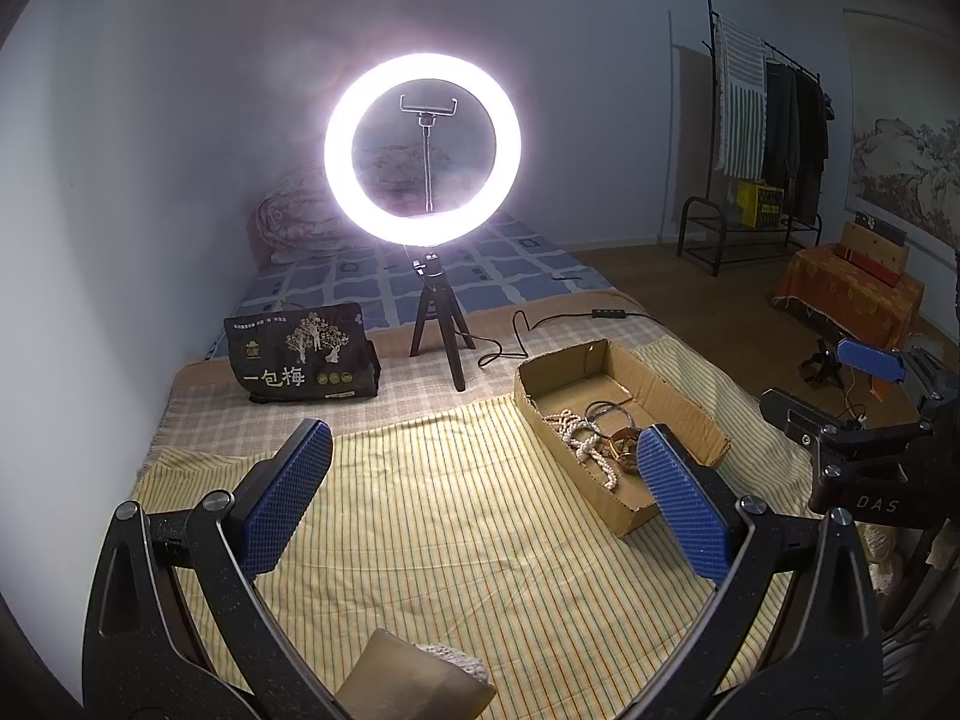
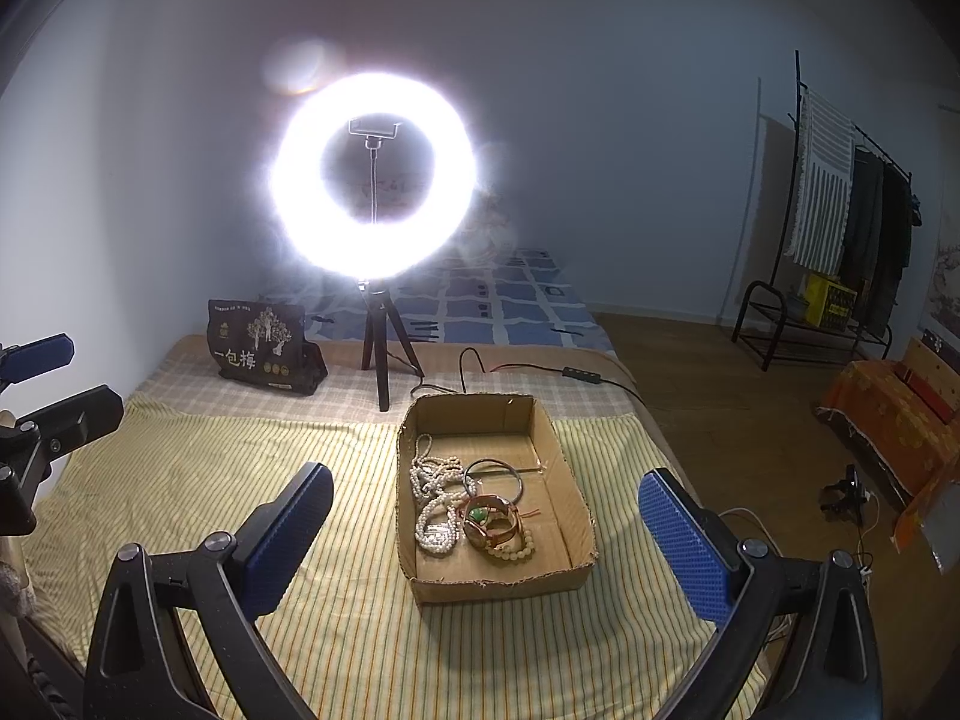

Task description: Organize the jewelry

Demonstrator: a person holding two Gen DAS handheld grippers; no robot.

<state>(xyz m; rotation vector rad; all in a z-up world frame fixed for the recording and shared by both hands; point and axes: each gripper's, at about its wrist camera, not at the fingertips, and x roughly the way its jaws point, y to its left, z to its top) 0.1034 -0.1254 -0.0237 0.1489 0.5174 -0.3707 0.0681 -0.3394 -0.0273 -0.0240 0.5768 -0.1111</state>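
Observation:
A shallow cardboard box [image 2: 558,450] stands on the yellow striped cloth [image 2: 240,480]. It holds a white pearl necklace [image 2: 432,510], a dark thin bangle [image 2: 493,471], a brown bracelet with a green stone [image 2: 489,519] and a beaded bracelet [image 2: 516,549]. The box [image 1: 666,396] and pearls [image 1: 579,438] also show in the left wrist view. My right gripper [image 2: 486,516] is open and empty, hovering above the box's near end. My left gripper [image 1: 483,480] is open and empty over the cloth, left of the box. The right gripper also shows at the right edge of the left wrist view [image 1: 840,396].
A lit ring light on a small tripod [image 2: 375,180] stands behind the box, its cable [image 2: 540,369] trailing right. A black printed bag [image 2: 261,345] sits at the back left. A clothes rack [image 2: 840,228] and an orange-covered box [image 2: 900,414] are on the floor to the right.

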